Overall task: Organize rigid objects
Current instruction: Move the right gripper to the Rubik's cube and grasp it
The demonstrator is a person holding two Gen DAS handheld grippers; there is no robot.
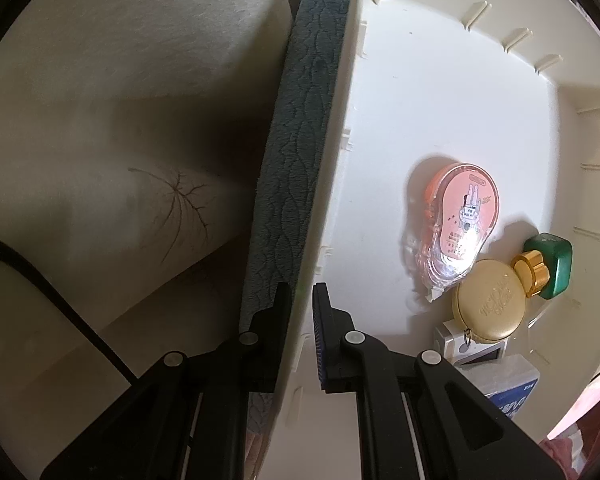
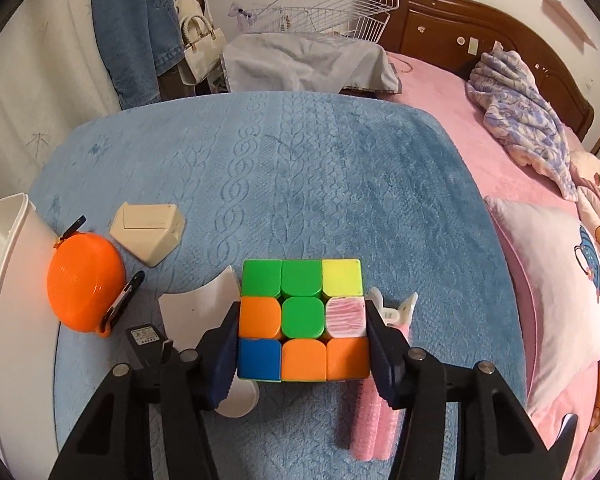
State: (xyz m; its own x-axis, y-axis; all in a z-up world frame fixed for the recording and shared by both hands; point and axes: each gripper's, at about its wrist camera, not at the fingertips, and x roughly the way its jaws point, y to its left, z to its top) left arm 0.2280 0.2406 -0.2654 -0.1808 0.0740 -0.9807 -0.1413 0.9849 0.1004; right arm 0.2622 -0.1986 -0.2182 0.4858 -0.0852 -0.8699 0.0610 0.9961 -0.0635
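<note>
In the left wrist view my left gripper (image 1: 302, 300) is shut on the side wall of a white plastic bin (image 1: 328, 216). Inside the bin lie a pink correction tape (image 1: 460, 224), a gold round case (image 1: 488, 300), a green bottle with a gold cap (image 1: 550, 266) and a small white device (image 1: 474, 350). In the right wrist view my right gripper (image 2: 302, 320) is shut on a Rubik's cube (image 2: 302, 320), held above the blue blanket (image 2: 300, 168). An orange round case (image 2: 84, 284), a cream box (image 2: 148, 232) and a black charger (image 2: 146, 338) lie at the left.
The bin's wall (image 2: 4, 264) shows at the left edge. A white curved piece (image 2: 196, 304) and a pink comb-like item (image 2: 374, 420) lie under the cube. A pink bed (image 2: 440, 92) with pillows is on the right, a wire basket (image 2: 332, 4) behind.
</note>
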